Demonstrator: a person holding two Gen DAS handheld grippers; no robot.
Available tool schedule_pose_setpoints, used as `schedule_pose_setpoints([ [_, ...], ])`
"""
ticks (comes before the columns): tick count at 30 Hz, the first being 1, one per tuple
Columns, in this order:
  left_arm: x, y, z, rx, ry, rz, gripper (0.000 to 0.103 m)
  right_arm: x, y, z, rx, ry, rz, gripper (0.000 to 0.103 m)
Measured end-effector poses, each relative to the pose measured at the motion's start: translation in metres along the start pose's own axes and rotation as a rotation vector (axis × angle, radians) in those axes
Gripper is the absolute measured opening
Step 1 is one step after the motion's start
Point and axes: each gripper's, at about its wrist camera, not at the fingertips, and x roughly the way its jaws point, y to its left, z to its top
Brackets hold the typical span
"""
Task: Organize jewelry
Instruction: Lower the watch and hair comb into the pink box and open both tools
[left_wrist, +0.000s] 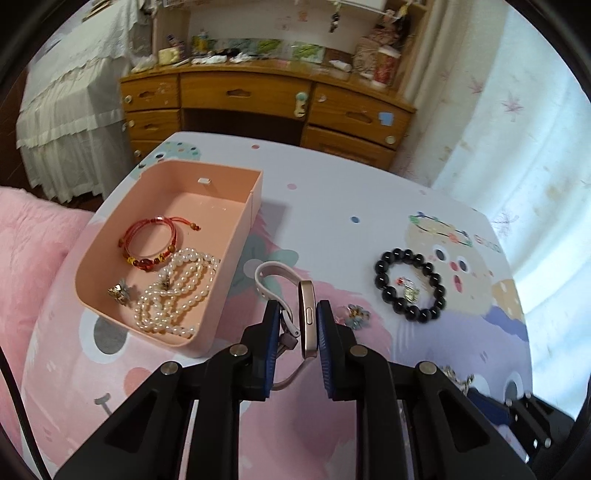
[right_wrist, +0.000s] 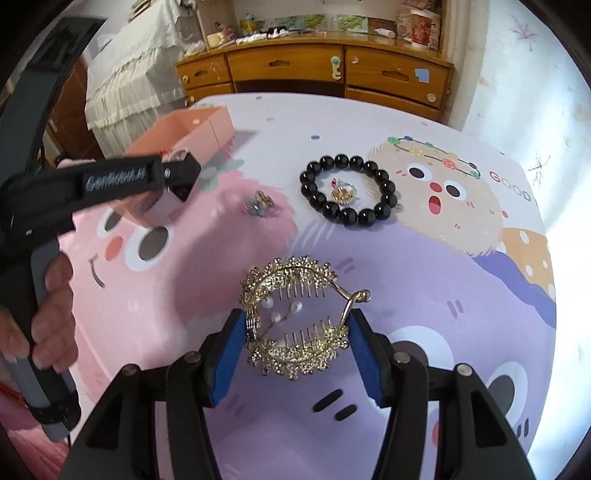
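Note:
My left gripper (left_wrist: 298, 314) is shut on a rose-gold watch (left_wrist: 307, 319) with a pale strap, held above the table just right of the pink box (left_wrist: 236, 236). The box holds a red cord bracelet (left_wrist: 151, 240), a pearl necklace (left_wrist: 177, 291) and a small brooch (left_wrist: 120, 291). My right gripper (right_wrist: 297, 325) is shut on a gold hair comb clip (right_wrist: 295, 321) low over the table. A black bead bracelet (right_wrist: 349, 190) lies on the table around a small ring (right_wrist: 343, 192). A small flower brooch (right_wrist: 258, 205) lies to its left.
The table wears a cartoon-print cloth (right_wrist: 406, 295). The left gripper's body and the hand holding it (right_wrist: 48, 229) cross the left of the right wrist view. A wooden desk (left_wrist: 266, 99) stands beyond the table, a bed (left_wrist: 66, 110) at far left, curtains (left_wrist: 517, 129) at right.

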Motion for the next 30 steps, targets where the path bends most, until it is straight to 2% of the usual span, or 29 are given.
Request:
schedule_pose_setpoints([
  [6,-0.031,0.017,0.001,0.05,-0.024,-0.068,0.018,-0.015,0.018,0.008,0.043,-0.033,0.012,0.057],
  [13,-0.061,0.056,0.013,0.064,-0.052,-0.121,0.018,-0.025,0.044,0.023,0.126,-0.076,0.038,0.057],
  [15,-0.067,0.067,0.016,0.078,-0.066,-0.114,0.018,-0.026,0.052,0.03,0.144,-0.092,0.044,0.057],
  [24,-0.069,0.124,0.036,0.069,-0.066,-0.113,0.018,-0.025,0.089,0.066,0.221,-0.155,0.095,0.057],
  [30,-0.062,0.154,0.048,0.067,-0.056,-0.16,0.018,-0.017,0.113,0.09,0.251,-0.197,0.108,0.057],
])
